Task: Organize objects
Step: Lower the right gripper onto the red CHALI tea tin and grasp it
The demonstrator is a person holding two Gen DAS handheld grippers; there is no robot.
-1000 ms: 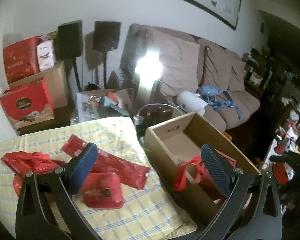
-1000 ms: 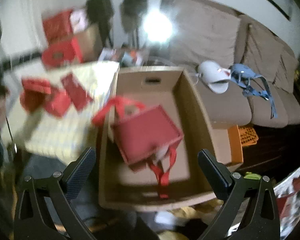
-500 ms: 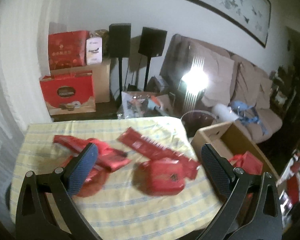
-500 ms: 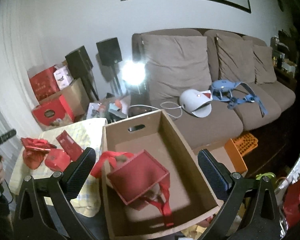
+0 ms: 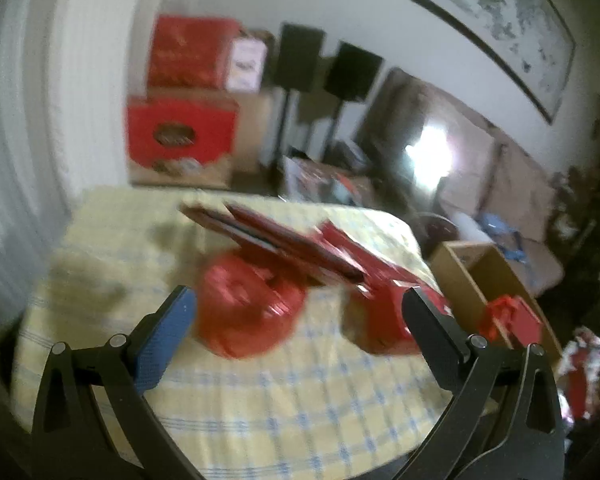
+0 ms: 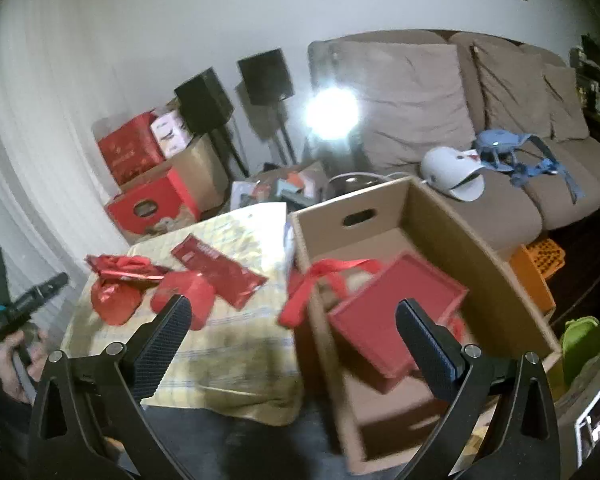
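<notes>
Red gift packages are what is being tidied here: several lie on the table with the yellow checked cloth (image 5: 260,400), and one, a red box with ribbon handles (image 6: 392,316), already sits tilted inside the open cardboard box (image 6: 480,248) that stands just beside the table edge.

The left gripper (image 5: 300,320) hangs over the cloth with its jaws wide apart and nothing between them. Ahead of it lie a rounded red pouch (image 5: 248,304), a squarer red packet (image 5: 388,312) to its right, and long flat red sleeves (image 5: 284,240) resting across both. The right gripper (image 6: 292,332) is likewise spread and empty, poised between the table and the cardboard box.

From where I stand, the main worry is that overlap. If the left gripper closes on the pouch, the sleeves lying on top could ride up with it, slide off, and drop over the table edge. The wrapping looks glossy and soft, so a pinch may crumple it or slip. The left view is badly smeared, so exact edges are hard to judge; a closing aimed in haste could catch the cloth instead and drag the whole lot. The tilted red box also takes up floor space in the cardboard box, so later pieces may pile unevenly.
</notes>
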